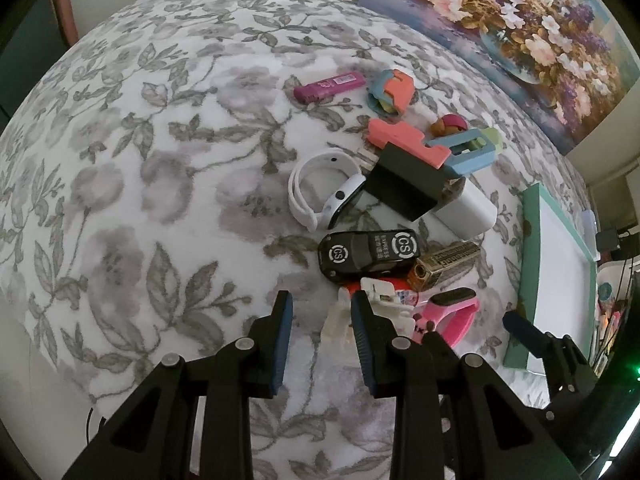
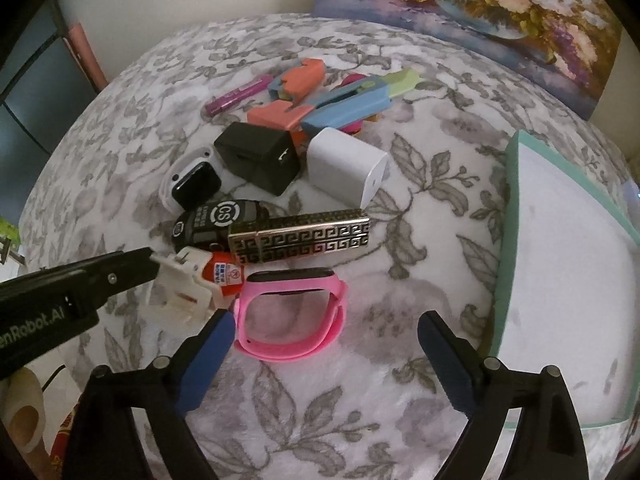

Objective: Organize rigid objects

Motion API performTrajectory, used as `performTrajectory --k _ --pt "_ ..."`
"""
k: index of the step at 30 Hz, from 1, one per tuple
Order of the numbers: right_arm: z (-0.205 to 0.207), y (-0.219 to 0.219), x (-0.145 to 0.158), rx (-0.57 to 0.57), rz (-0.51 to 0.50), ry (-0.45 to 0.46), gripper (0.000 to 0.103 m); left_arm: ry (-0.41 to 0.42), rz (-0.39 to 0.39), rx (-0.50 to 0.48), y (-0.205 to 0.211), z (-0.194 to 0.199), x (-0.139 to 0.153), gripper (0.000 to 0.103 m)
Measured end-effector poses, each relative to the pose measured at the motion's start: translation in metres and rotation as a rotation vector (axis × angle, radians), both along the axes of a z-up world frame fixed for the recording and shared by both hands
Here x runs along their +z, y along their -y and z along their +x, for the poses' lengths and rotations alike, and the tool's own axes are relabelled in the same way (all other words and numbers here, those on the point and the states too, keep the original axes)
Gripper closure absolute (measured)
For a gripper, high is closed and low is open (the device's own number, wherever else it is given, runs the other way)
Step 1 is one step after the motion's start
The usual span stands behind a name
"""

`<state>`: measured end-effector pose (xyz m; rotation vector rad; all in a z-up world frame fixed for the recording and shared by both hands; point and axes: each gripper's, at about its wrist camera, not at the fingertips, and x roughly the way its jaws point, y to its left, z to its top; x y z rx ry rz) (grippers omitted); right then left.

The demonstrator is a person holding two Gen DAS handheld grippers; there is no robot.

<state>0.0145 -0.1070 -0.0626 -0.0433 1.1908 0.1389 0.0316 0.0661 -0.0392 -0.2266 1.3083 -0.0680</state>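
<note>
A pile of small objects lies on the floral cloth (image 1: pixel 160 160). My left gripper (image 1: pixel 320 300) is shut on a white and red plastic toy (image 2: pixel 180 288), whose clear part shows between the pads; the right wrist view shows it coming in from the left. A pink wristband (image 2: pixel 292 312) lies between the fingers of my open right gripper (image 2: pixel 325 316), close to the left finger and apart from the right one. Behind them sit a black toy car (image 1: pixel 368 256), a gold patterned lighter (image 2: pixel 300 236), a white smartwatch (image 1: pixel 320 196), a black charger (image 2: pixel 256 156) and a white charger (image 2: pixel 348 164).
Coral and blue utility knives (image 1: pixel 408 144) and a magenta lighter (image 1: pixel 328 86) lie at the back of the pile. A teal-rimmed box (image 2: pixel 505 240) with a white inside stands at the right. A flower painting (image 1: pixel 520 20) leans behind the round table.
</note>
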Motion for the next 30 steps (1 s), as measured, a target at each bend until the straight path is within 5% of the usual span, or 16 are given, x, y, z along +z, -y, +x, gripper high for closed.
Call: performTrajectory --k 9,13,27,30 --pt "0.006 -0.009 -0.009 0.021 -0.01 -0.013 0.009 -0.01 -0.005 0.022 -0.001 -0.003 0.001 0.07" --pt "0.007 -0.012 -0.01 0.028 -0.01 -0.01 0.01 0.001 -0.013 0.043 -0.003 -0.004 0.006 0.055" --pt "-0.001 -0.005 -0.002 0.051 0.089 -0.023 0.044 0.012 -0.033 0.038 0.001 -0.008 0.011 0.051" --pt "0.0 0.005 -0.003 0.02 0.061 -0.033 0.065 0.012 -0.038 0.031 0.004 -0.008 0.011 0.051"
